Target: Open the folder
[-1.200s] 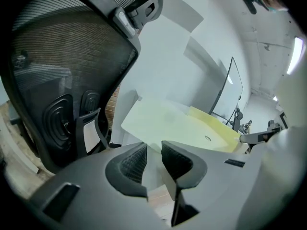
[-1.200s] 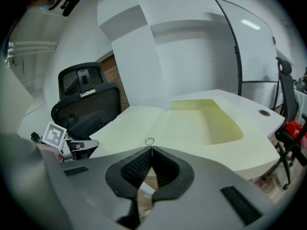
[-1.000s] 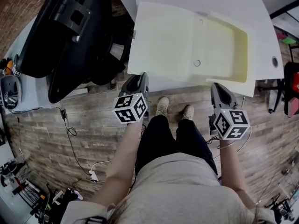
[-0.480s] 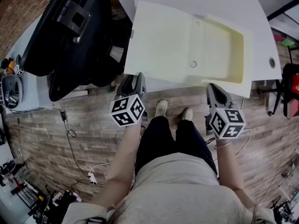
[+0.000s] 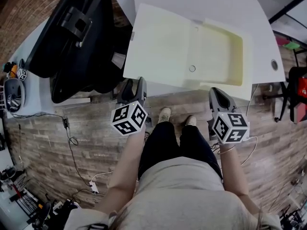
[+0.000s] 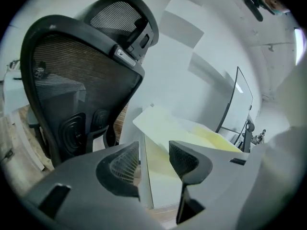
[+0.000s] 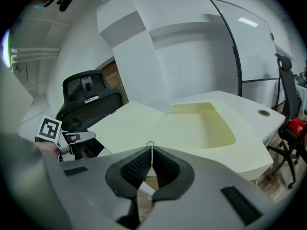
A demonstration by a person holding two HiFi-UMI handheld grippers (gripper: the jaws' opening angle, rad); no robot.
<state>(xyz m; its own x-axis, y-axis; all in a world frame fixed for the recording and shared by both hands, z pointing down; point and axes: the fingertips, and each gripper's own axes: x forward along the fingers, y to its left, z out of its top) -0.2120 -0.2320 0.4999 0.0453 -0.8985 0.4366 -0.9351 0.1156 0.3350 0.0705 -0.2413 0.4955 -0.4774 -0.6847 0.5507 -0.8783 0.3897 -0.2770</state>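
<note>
Folder (image 5: 184, 47) lies open, long axis across the table (image 5: 216, 4); my left gripper (image 5: 134, 83), just opening, holds nothing; right gripper (image 5: 215, 92) closed.

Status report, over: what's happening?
Left gripper jaws just opened, gripping nothing. Right gripper shut. Folder lies open on table. Chair beside, not blocking.

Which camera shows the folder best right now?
The head view: it sees the whole opened folder from above. The right gripper view shows it obliquely beyond its jaws; the left gripper view catches only part.
</note>
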